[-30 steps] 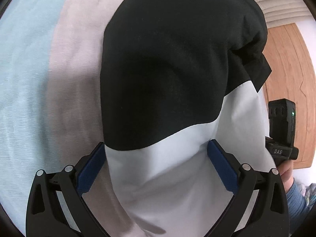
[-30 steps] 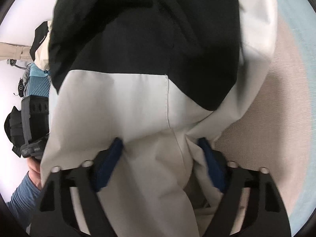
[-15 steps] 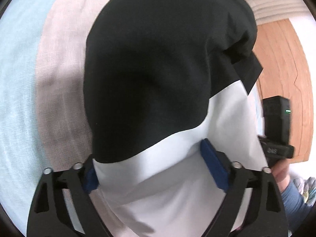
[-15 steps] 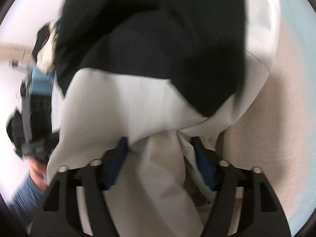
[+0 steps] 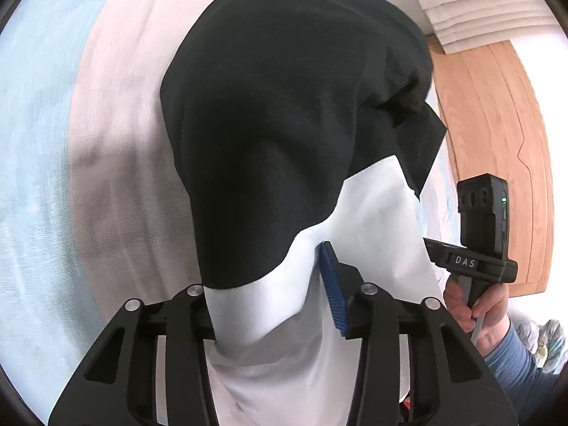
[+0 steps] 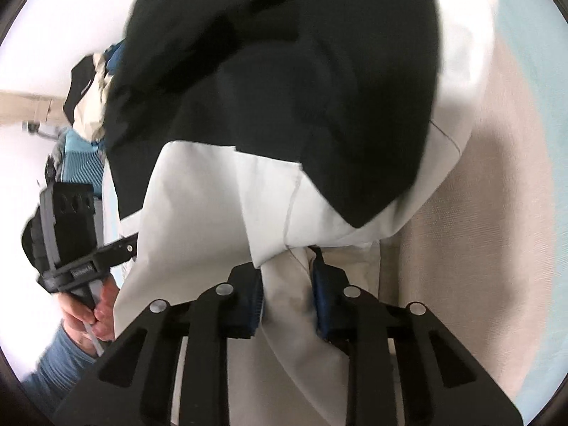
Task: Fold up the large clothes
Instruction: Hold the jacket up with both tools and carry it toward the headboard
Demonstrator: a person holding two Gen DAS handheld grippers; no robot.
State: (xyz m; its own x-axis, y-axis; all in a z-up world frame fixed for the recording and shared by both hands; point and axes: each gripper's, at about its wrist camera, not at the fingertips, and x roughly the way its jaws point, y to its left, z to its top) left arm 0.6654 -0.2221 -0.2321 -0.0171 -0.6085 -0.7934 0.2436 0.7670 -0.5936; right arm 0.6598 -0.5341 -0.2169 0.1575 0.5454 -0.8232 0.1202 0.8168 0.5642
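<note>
A large black-and-white garment point(image 5: 280, 135) hangs down in front of both cameras, white near the fingers and black farther out. My left gripper point(image 5: 269, 298) is shut on its white fabric; the left pad is hidden under the cloth. My right gripper point(image 6: 287, 294) is shut on a bunched white fold of the same garment point(image 6: 284, 81). The right gripper also shows in the left wrist view point(image 5: 479, 241), close by on the right, and the left gripper shows in the right wrist view point(image 6: 78, 248).
Below lies a bed cover with beige point(image 5: 117, 177) and pale blue point(image 5: 32, 113) bands. A wooden board point(image 5: 497, 135) stands at the right. A pile of other clothes point(image 6: 88, 106) sits at the left in the right wrist view.
Both grippers have closed from open onto the white fabric. The garment now bunches and hangs from the two grips.
</note>
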